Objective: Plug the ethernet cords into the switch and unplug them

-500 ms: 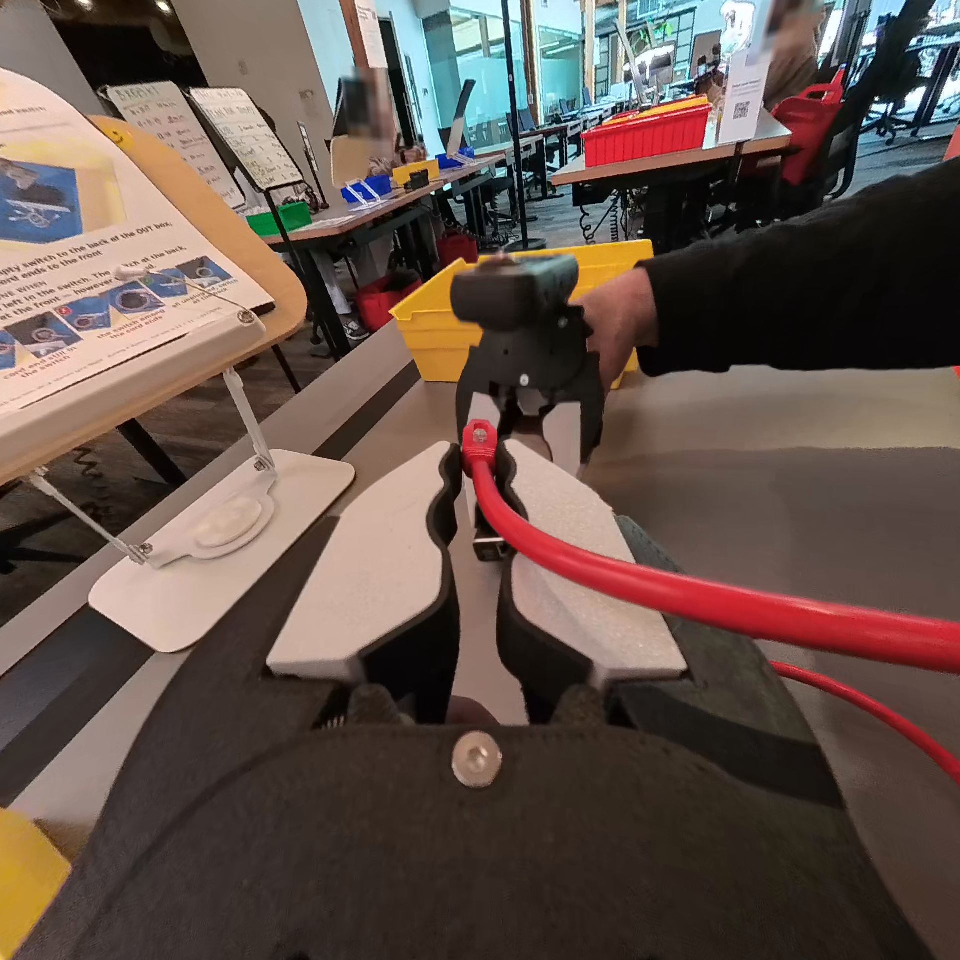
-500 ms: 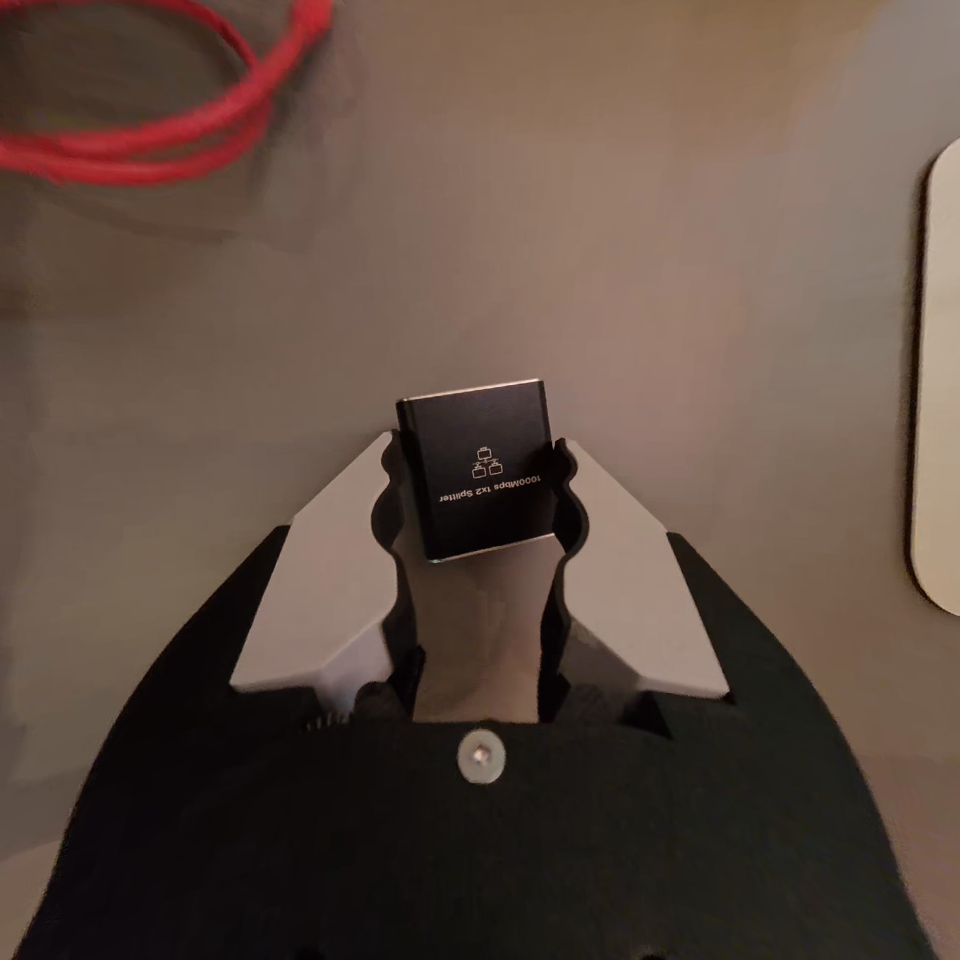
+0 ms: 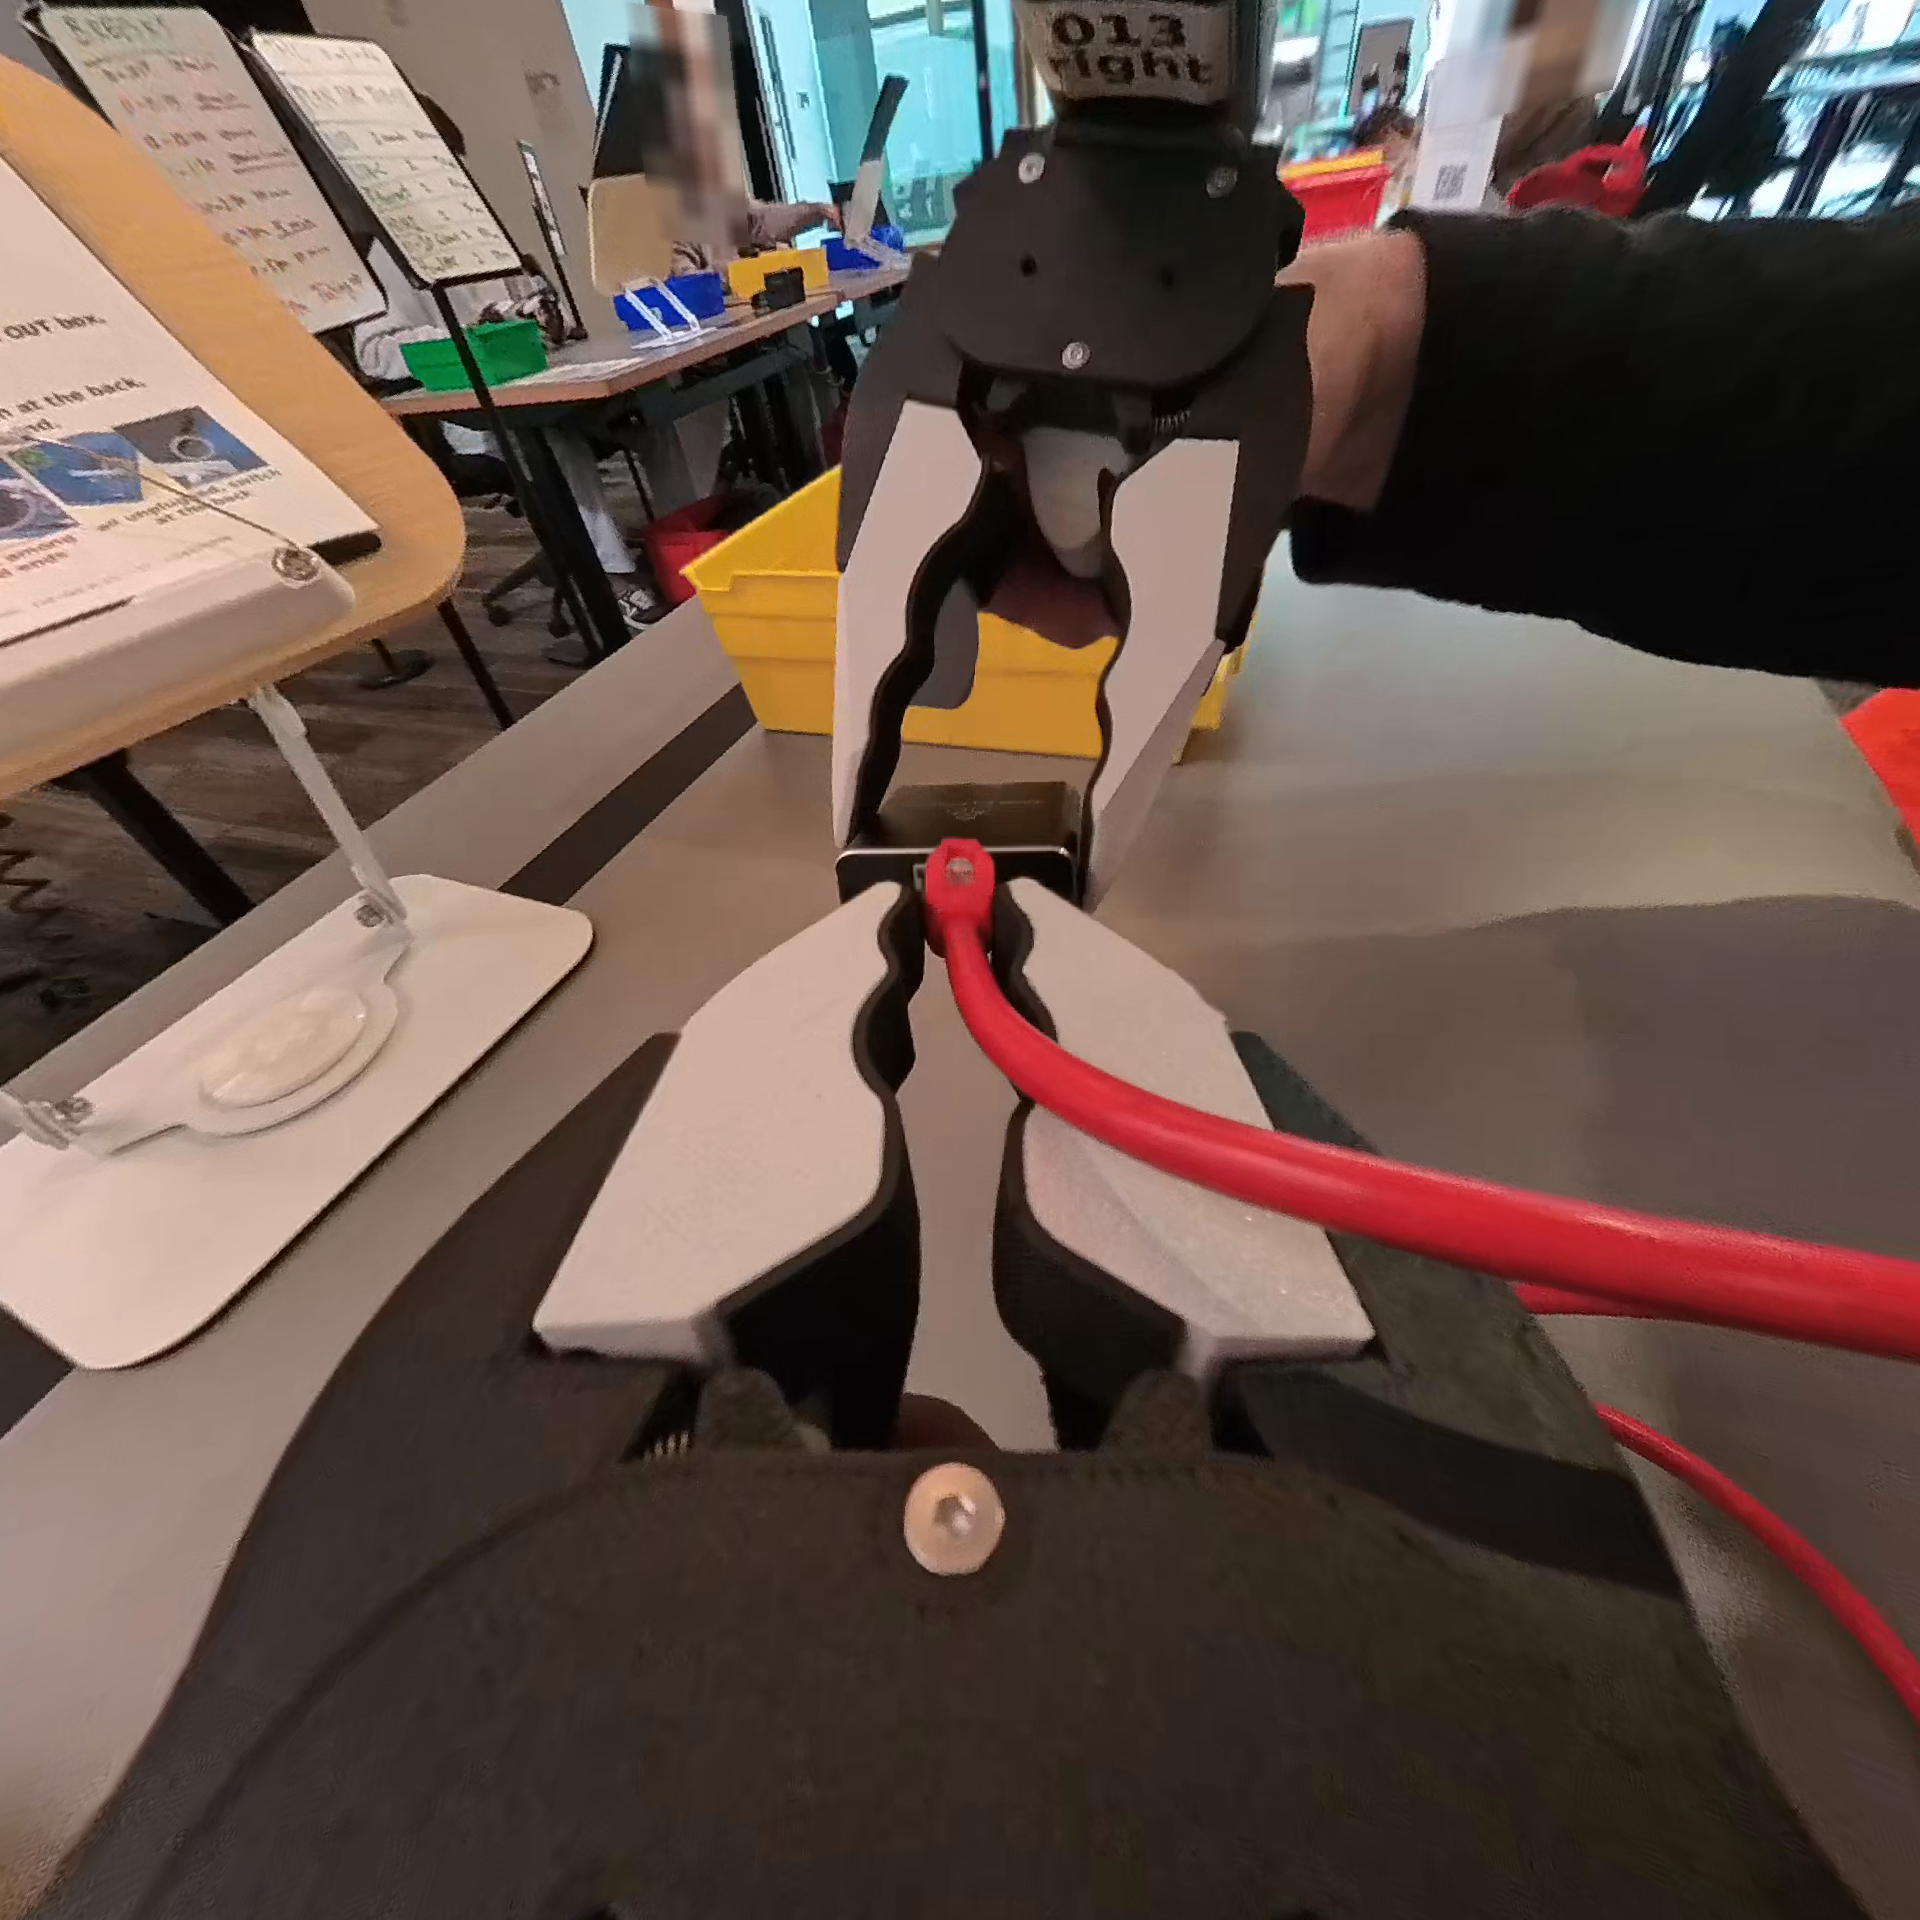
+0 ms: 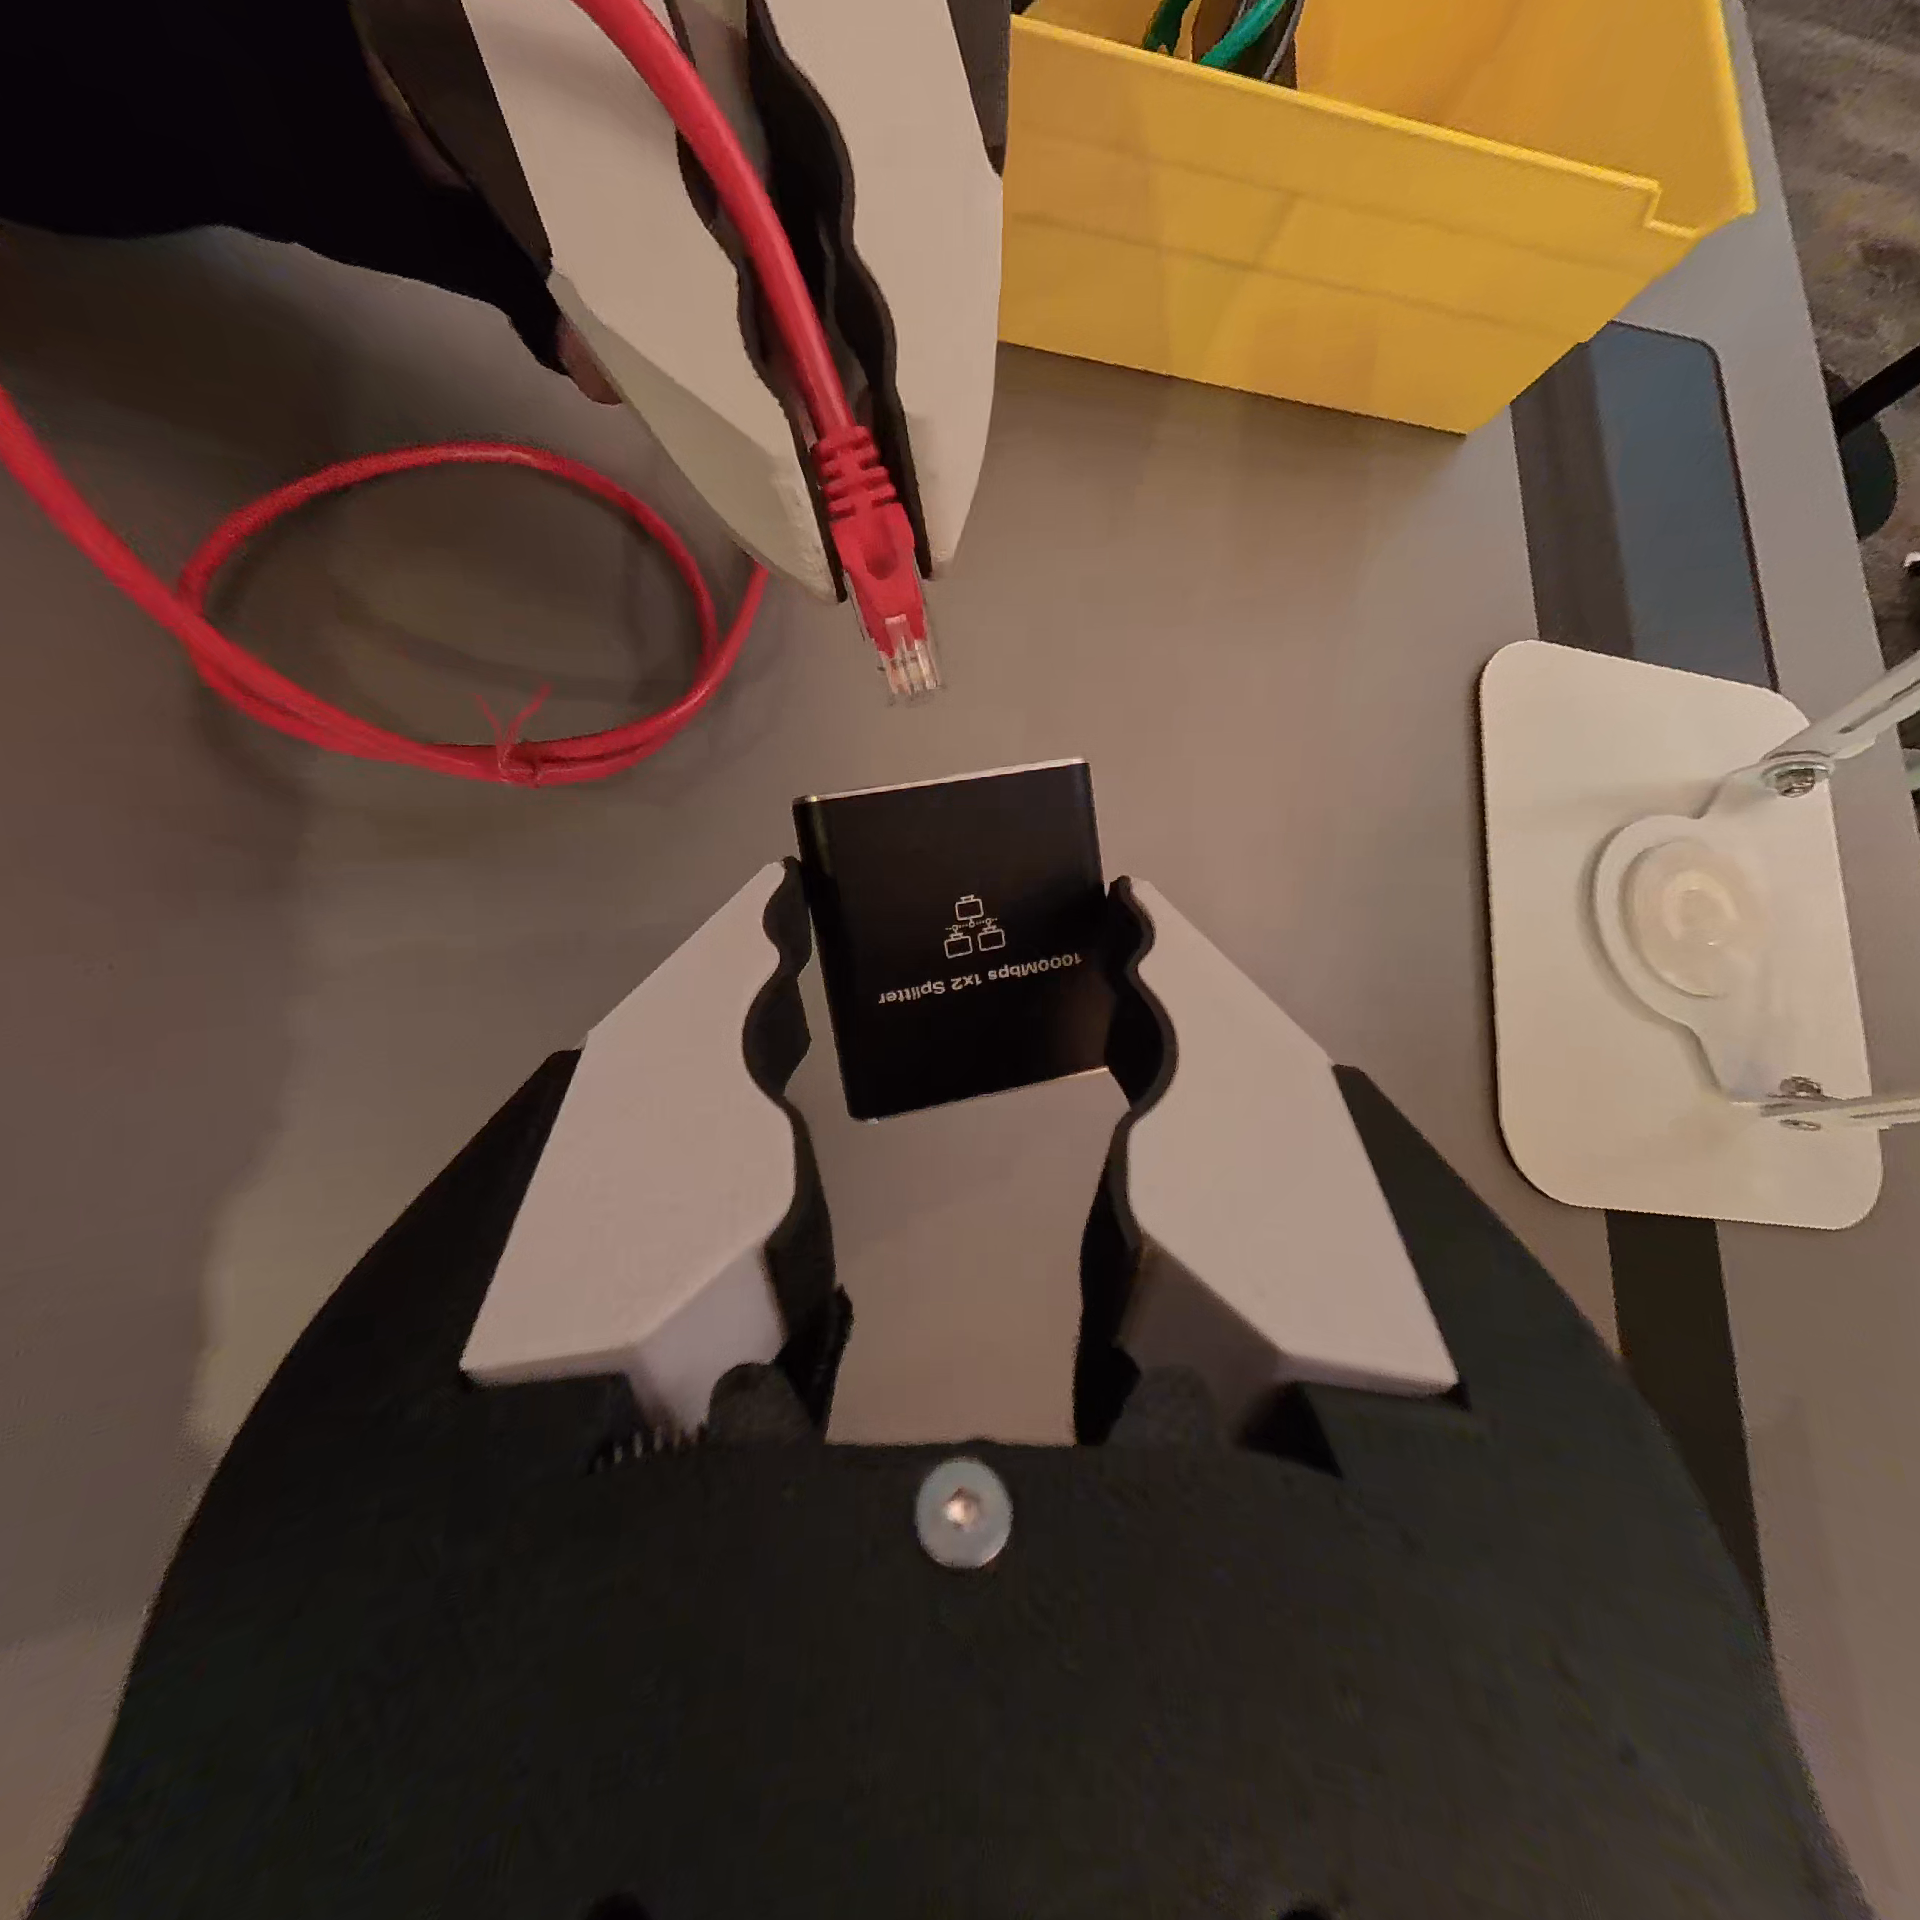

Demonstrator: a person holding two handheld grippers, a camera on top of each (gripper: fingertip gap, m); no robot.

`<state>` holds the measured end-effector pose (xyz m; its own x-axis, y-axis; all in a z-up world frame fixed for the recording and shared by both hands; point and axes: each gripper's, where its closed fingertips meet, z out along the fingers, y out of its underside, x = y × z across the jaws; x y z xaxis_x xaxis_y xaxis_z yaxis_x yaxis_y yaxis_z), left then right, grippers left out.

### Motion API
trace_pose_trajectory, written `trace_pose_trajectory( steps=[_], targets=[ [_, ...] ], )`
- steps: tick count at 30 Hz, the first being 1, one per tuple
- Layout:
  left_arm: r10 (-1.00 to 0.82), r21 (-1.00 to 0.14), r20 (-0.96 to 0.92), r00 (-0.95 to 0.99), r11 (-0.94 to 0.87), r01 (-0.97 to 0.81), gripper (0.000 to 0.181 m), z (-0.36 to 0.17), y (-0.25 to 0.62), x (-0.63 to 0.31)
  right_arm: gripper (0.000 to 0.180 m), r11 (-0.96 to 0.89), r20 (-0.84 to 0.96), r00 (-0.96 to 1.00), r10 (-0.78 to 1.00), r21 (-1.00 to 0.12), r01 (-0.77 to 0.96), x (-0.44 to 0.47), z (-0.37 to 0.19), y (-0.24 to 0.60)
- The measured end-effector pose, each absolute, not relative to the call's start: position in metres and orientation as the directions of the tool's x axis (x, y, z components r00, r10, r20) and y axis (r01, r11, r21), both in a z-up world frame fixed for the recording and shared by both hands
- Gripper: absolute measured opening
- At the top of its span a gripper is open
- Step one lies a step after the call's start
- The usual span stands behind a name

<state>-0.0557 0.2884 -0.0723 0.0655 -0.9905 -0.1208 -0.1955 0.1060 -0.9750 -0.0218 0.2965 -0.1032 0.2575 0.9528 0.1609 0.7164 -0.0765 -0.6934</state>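
Switch (image 4: 951,940) sits pinched in your right gripper (image 4: 956,904) on the desk (image 4: 1299,644); your left gripper (image 4: 883,561) pinches the cord (image 4: 862,488), plug just short of it.

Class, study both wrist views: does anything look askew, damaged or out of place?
Nothing looks damaged. The switch sits slightly rotated between the right gripper's fingers, so the red plug held by the left gripper is not squarely lined up with it. A gap remains between them.

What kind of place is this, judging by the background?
Probably an open office or lab used as a workshop: rows of work tables, coloured parts bins such as a yellow bin, and whiteboards on stands.
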Motion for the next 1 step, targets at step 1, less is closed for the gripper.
trace_pose_trajectory(
  steps=[1],
  targets=[
    [-0.992,-0.978,-0.107,0.065,0.093,-0.187,0.012,-0.071,0.288,-0.0548,0.055,-0.073,0.168,0.256,0.952,-0.688,0.722,-0.0212,-0.1021,0.2961]
  ],
)
